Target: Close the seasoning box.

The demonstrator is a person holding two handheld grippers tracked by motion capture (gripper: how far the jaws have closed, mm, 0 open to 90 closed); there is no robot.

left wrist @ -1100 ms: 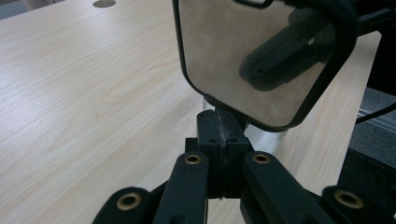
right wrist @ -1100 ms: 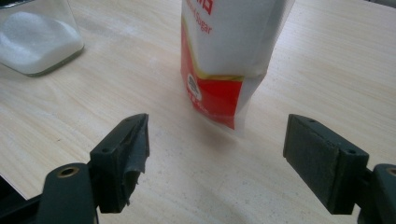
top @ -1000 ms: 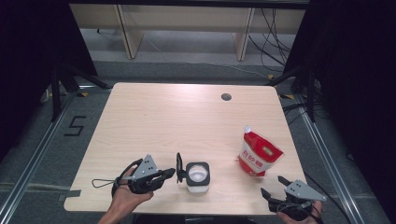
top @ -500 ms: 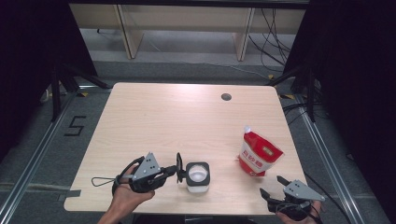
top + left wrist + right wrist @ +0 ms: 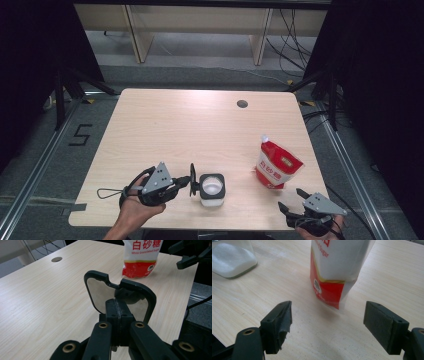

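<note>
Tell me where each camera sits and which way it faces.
High view: above the near edge, facing forward and down on the pale wooden table; both hands, left gripper, right gripper.
Left gripper view: on the left gripper, facing across the table; jaws shut on a black-framed clear lid.
Right gripper view: on the right gripper, low; jaws open.
Shared: the red-and-white sugar pouch.

Black hand-held gripper (image 5: 191,180), grey three-cornered plate, brass-looking screws, looped cable.
</note>
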